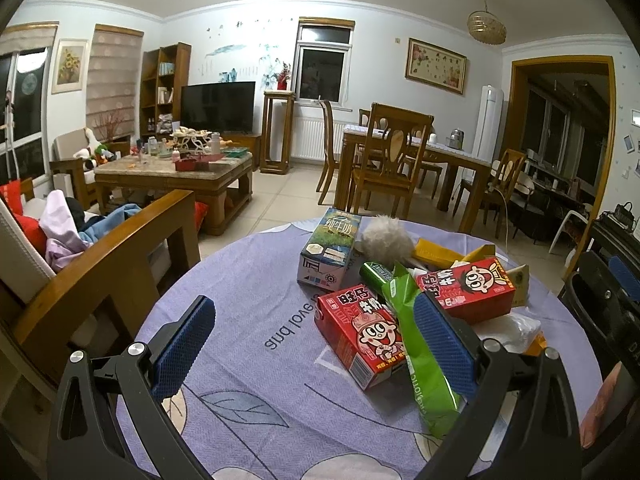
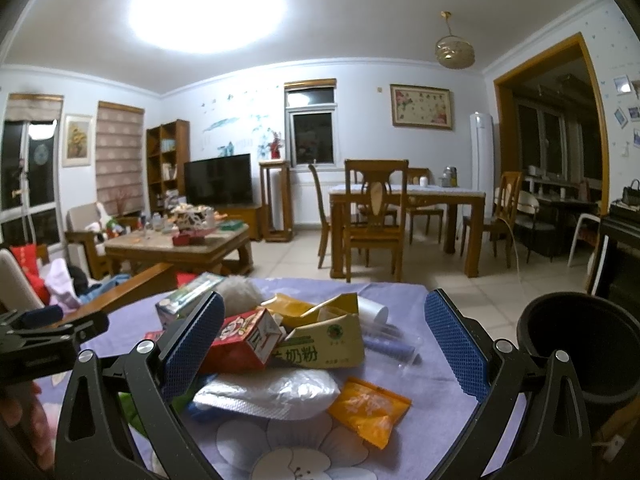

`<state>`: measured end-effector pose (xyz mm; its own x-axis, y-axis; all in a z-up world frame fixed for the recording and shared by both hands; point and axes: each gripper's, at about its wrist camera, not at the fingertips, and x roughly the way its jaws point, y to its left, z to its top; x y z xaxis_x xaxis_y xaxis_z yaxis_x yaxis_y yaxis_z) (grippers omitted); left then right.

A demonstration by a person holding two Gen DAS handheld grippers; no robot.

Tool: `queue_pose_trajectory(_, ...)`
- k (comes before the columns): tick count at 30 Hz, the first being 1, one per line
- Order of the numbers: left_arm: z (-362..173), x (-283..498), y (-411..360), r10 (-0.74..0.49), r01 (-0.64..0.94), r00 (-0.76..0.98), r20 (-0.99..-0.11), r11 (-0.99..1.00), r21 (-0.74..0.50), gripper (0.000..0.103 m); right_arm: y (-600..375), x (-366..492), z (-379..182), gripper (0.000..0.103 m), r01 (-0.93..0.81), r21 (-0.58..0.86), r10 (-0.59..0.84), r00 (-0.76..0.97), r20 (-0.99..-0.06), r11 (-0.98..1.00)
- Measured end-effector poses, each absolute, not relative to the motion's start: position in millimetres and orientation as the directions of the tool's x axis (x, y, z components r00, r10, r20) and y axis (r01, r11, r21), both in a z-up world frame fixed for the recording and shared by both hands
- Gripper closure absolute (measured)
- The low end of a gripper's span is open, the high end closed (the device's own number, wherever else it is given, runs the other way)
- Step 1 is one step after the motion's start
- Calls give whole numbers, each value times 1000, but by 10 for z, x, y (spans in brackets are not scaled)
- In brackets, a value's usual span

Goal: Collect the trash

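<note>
A heap of trash lies on a round table with a purple cloth (image 1: 248, 312). It holds two red milk cartons (image 1: 362, 336) (image 1: 466, 288), a green wrapper (image 1: 424, 360), a white-green milk carton (image 1: 330, 248), a grey fluffy ball (image 1: 386, 240) and yellow packets (image 1: 436, 254). My left gripper (image 1: 316, 344) is open over the near red carton and green wrapper. My right gripper (image 2: 324, 344) is open above a red carton (image 2: 244, 340), a yellow milk-powder bag (image 2: 324, 346), a clear plastic bag (image 2: 272, 394) and an orange sachet (image 2: 370, 406). A black bin (image 2: 576, 344) stands at the table's right.
A wooden sofa arm (image 1: 120, 256) with clothes is left of the table. A coffee table (image 1: 176, 172), TV (image 1: 218, 106), dining table with chairs (image 1: 400, 160) and a doorway (image 1: 560, 140) lie beyond. The other gripper shows at the right edge (image 1: 608, 300) and left edge (image 2: 44, 332).
</note>
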<state>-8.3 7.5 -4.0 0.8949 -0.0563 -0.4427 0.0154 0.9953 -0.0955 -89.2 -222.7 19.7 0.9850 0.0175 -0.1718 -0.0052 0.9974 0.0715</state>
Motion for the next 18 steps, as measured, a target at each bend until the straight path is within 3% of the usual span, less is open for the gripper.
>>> queue_pose_trajectory(18, -31, -81, 68, -57, 16, 894, -445, 995, -95, 5, -2199, -879, 182, 4, -15, 75, 28, 984, -177, 997)
